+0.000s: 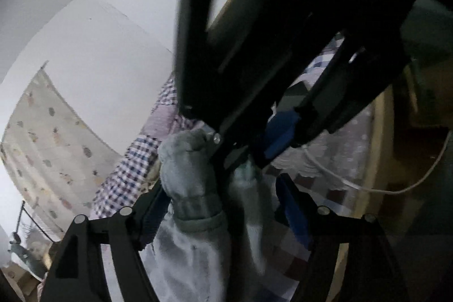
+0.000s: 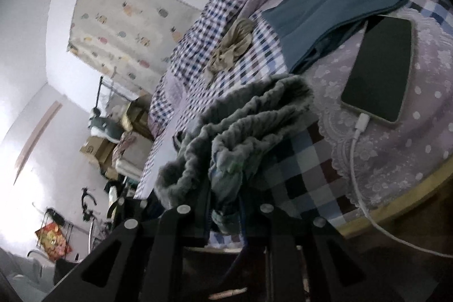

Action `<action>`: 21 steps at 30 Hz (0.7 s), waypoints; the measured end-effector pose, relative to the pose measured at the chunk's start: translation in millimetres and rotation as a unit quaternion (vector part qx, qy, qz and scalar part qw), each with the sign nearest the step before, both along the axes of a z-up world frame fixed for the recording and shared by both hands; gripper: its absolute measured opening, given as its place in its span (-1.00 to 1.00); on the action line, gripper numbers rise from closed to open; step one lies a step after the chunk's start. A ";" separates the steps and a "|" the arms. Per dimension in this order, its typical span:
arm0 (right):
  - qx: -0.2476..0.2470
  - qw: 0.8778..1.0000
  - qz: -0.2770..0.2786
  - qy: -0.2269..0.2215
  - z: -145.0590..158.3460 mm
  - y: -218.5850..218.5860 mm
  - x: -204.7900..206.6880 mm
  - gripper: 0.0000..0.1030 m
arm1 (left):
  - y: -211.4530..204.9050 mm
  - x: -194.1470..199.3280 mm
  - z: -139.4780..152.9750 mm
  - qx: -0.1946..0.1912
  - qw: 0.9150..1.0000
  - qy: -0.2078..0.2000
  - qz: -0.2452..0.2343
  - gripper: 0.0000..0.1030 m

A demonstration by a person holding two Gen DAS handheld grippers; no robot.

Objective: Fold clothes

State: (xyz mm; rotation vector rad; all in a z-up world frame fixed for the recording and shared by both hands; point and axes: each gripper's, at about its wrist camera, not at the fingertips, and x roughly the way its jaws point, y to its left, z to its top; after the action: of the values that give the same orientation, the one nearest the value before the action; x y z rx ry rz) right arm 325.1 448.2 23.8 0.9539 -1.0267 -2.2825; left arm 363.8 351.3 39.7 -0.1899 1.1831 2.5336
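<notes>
We were down low over the bed [image 2: 382, 160], its checked quilt [image 2: 198, 27] bunched toward the wall and a lilac lace cover spread near the wooden edge. Our right gripper [image 2: 223, 205] was clenched on the grey fleecy garment [image 2: 240, 120], the ruffled fabric gathered up between its fingers and spilling forward onto the checks. In the left wrist view that same grey garment [image 1: 192, 169] hung right in front of us, a ribbed cuff visible on it, running down between the fingers of our left gripper [image 1: 220, 205]. Those jaws stood wide apart, released, with the cloth passing between them but the pads not pressing on it. The right gripper [image 1: 280, 137] loomed huge and dark across the top of that view, its blue pads pinching the garment just beyond ours. Farther up the bed a folded blue-grey garment [image 2: 331, 13] lay flat, and a phone [image 2: 379, 67] rested screen-up just beside it, partly on its edge, with a white charging cable [image 2: 356, 160] plugged in and trailing off over the bed frame. A small tan crumpled cloth [image 2: 232, 47] sat on the quilt near the folded piece. Behind it all a patterned curtain [image 2: 127, 19] hung against the white wall.
</notes>
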 end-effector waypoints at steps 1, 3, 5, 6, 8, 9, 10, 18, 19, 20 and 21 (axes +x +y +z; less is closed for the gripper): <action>-0.001 1.000 0.006 0.002 0.8 -0.4 0.8 -0.67 | 1.0 -1.1 -0.5 0.000 1.000 0.004 0.002 0.35; 0.001 1.000 0.012 0.004 2.0 -0.5 1.3 -0.62 | -0.5 -2.7 2.0 0.011 1.000 -0.008 -0.005 -0.04; 0.003 1.000 0.007 -0.001 2.0 4.1 1.2 -0.58 | -1.2 -2.7 3.7 0.018 1.000 -0.016 -0.013 -0.10; -0.004 1.000 0.010 -0.005 0.8 7.2 0.8 -0.62 | -1.3 -1.7 3.9 0.019 1.000 -0.017 -0.017 -0.18; -0.017 1.000 0.007 -0.010 -0.4 16.1 1.4 -0.63 | -4.1 -3.1 5.2 0.025 0.999 -0.021 -0.015 -0.42; -0.022 1.000 -0.001 -0.011 -0.3 22.1 2.3 -0.36 | -6.7 -4.4 6.6 0.029 0.999 -0.027 -0.016 -0.43; -0.027 1.000 -0.009 -0.011 -0.2 28.1 3.2 -0.19 | -10.0 -4.5 8.4 0.033 0.999 -0.029 -0.019 -0.45; -0.090 0.995 -0.041 -0.034 -8.7 58.8 -15.1 0.54 | -45.2 -11.6 36.1 0.116 0.990 -0.074 -0.040 -0.49; -0.096 0.994 -0.037 -0.047 -13.2 56.7 -21.9 0.54 | -48.2 -12.4 37.5 0.121 0.989 -0.077 -0.041 -0.49; -0.101 0.992 -0.034 -0.060 -17.6 54.7 -28.8 0.54 | -51.1 -13.3 38.7 0.125 0.988 -0.079 -0.041 -0.49; -0.107 0.991 -0.030 -0.073 -22.1 52.6 -35.6 0.54 | -53.4 -13.8 40.0 0.131 0.987 -0.083 -0.043 -0.49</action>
State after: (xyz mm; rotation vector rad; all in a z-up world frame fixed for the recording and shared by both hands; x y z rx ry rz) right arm 289.5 500.8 1.7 1.0226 -1.3497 -2.1205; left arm 350.0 297.9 79.7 -0.2733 0.7714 2.5102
